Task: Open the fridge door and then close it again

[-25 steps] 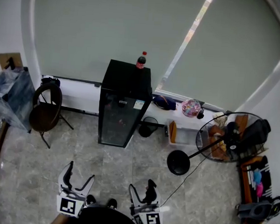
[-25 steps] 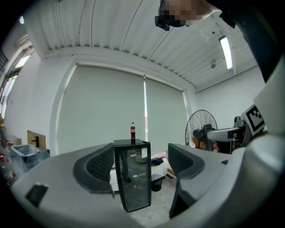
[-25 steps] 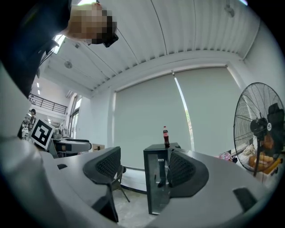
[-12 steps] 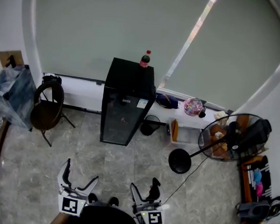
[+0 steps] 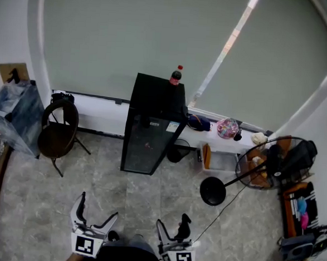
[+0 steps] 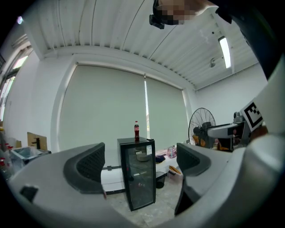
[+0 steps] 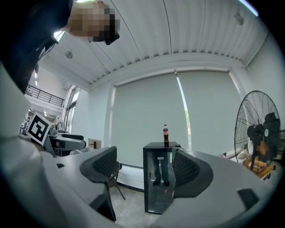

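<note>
Black glass-door fridge (image 5: pixel 150 137), door shut, on the tiled floor (image 5: pixel 142 198) against the window ledge (image 5: pixel 101 101), with a red-capped bottle (image 5: pixel 176 75) upright on top. At picture left of it, chair (image 5: pixel 57 133); at right, floor fan (image 5: pixel 262 162). Well apart from it, at the bottom edge, left gripper (image 5: pixel 97 210) and right gripper (image 5: pixel 172 224), jaws just opened wide, nothing between them.

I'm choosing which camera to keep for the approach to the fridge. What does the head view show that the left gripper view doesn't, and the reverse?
Only the head view: the chair left of the fridge and the fan's round base on the floor. Only the left gripper view: the ceiling strip light. Both: the black fridge with its glass door closed, the red-capped bottle on top, and the fan head to its right.
</note>
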Motion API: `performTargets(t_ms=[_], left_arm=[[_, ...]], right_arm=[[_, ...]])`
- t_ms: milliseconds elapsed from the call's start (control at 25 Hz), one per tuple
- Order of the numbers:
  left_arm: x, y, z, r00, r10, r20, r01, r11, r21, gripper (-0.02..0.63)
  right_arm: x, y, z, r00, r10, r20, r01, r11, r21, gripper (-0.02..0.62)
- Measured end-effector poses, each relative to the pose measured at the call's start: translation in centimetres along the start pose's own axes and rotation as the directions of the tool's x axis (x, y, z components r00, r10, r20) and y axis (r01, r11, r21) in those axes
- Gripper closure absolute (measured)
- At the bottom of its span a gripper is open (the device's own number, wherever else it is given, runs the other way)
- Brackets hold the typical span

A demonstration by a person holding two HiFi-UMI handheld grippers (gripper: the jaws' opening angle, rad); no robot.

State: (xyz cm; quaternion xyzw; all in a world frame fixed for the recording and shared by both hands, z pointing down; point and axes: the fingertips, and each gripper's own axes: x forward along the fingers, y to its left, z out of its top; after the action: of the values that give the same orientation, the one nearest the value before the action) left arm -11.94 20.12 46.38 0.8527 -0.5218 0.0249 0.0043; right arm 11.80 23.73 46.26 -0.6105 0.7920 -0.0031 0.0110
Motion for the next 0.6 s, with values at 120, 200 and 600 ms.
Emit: performTargets(t_ms=[120, 200, 600], left_arm=[[-0.1, 1.1, -0.2, 1.000, 0.004, -0.002, -0.004, 1.000, -0.013, 0.117], [-0.1, 1.7, -0.3, 1.000, 0.001, -0.003, -0.001, 1.000, -0.012, 0.118], [2.2, 2.8, -0.6, 1.000, -0.028, -0.010, 0.028, 0.999, -0.020, 0.118]], right_arm=[[0.4, 0.8, -0.1, 0.999, -0.012, -0.035, 0.013, 1.000, 0.008, 0.215], [0.7, 1.2, 0.2, 0.999, -0.023, -0.035, 0.023, 1.000, 0.010, 0.215], [3.4, 0.7, 0.4, 0.999, -0.043, 0.000, 0.043, 0.999, -0.001, 0.225]])
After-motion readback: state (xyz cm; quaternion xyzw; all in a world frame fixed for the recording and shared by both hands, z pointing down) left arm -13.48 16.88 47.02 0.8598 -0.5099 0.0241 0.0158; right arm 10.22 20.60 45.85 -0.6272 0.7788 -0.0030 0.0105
